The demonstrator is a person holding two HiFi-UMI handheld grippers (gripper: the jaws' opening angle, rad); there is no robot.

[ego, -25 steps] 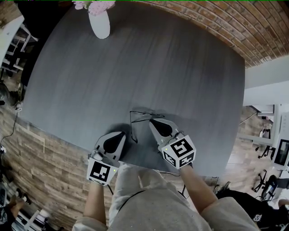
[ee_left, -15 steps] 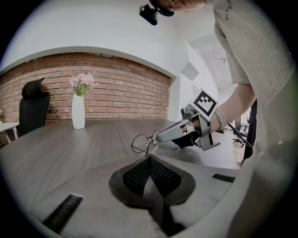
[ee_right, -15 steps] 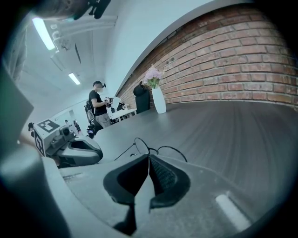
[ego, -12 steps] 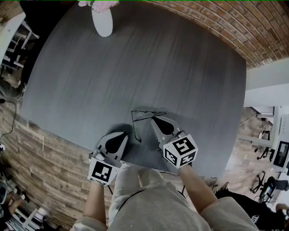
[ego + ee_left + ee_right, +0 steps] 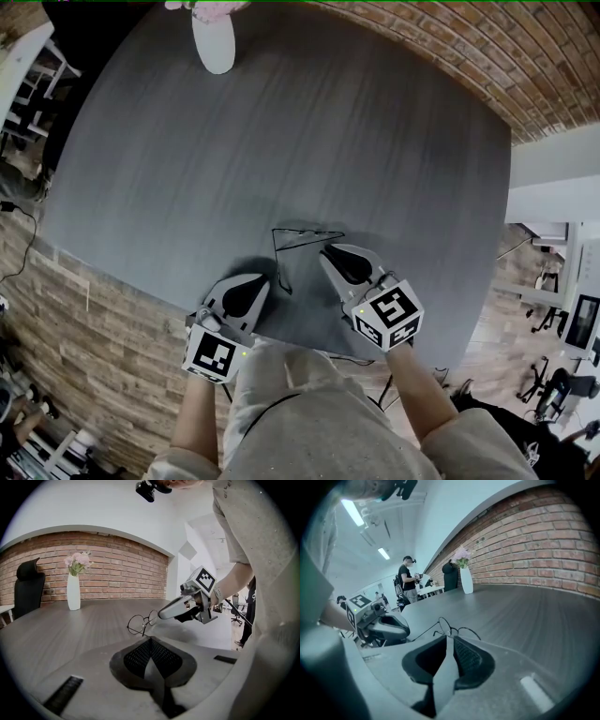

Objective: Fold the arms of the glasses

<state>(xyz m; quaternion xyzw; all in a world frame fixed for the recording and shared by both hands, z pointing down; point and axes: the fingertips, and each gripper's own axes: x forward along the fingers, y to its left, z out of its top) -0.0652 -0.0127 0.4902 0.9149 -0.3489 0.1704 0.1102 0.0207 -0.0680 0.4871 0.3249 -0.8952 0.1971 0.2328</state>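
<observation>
Glasses (image 5: 305, 236) — thin dark wire, round lenses — stand on table (image 5: 356, 122), lower centre of head view. Front upright on its lower rims. One arm angled in close behind the front; other arm open, pointing down-frame.

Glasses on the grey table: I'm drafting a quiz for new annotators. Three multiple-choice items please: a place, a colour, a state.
1. Where do the glasses lie? A) on the floor B) at the near edge of the table C) on a chair
2. The colour of the vase? A) white B) black C) red
3. The jaws of the left gripper? A) wide apart B) closed on the glasses C) together, empty

1 B: the head view shows them by the near rim. 2 A: white against the brick wall. 3 C: its tips meet short of the glasses.
</observation>
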